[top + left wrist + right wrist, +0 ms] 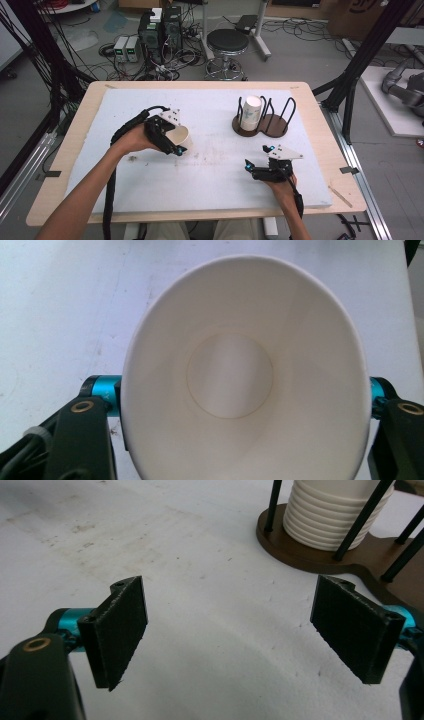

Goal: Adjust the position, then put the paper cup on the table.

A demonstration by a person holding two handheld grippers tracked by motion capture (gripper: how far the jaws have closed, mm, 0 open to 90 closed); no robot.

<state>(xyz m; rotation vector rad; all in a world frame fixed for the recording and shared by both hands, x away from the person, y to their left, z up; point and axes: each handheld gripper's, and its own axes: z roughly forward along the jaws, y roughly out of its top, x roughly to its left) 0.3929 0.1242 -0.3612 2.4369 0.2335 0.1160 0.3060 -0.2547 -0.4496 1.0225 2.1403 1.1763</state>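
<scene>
Currently a white paper cup is held by the left gripper above the left half of the white board, tipped on its side with the mouth toward the camera. In the left gripper view the cup is seen pressed between the two jaws, its rim squeezed to an oval; the inside appears empty. The right gripper is held low near the front right of the board, jaws wide apart with nothing between them. A stack of cups stands mouth down in the left bay of the wire-post holder; the right bay is seen vacant. Judged step: carrying the single cup, probably toward the holder. For the next move the cup would need to be turned mouth down and lined up between the posts before release.
</scene>
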